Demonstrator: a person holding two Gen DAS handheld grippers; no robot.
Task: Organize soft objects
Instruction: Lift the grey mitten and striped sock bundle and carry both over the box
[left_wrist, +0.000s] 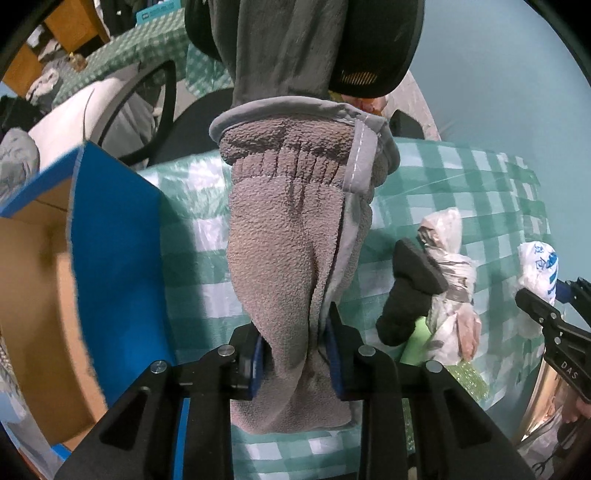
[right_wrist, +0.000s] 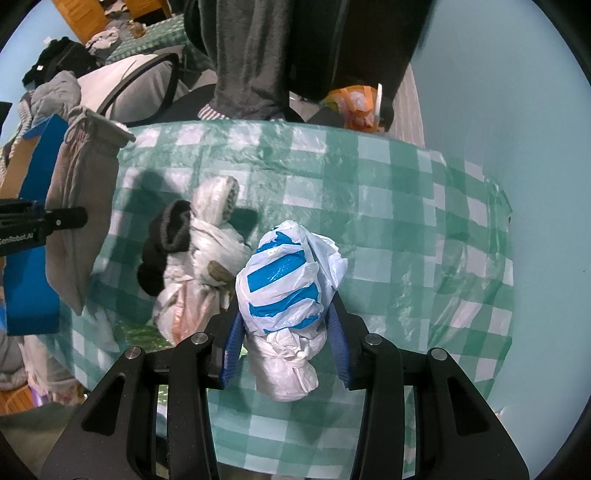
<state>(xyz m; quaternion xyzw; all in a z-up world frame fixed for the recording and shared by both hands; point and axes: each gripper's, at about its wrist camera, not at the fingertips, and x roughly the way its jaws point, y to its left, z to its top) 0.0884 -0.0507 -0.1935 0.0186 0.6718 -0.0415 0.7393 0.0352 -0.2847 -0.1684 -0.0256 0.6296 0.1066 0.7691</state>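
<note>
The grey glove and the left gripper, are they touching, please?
Touching: the left wrist view shows the left gripper with its jaws pinching the grey glove.

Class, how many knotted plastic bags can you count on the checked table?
2: the blue-and-white bag between the right gripper fingers; the clear bag beside it, under a black sock. Others may be hidden.

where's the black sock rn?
The black sock lies on the checked tablecloth, left of centre in the right wrist view, against the clear bag bundle, between the held grey mitt and the striped bag.
</note>
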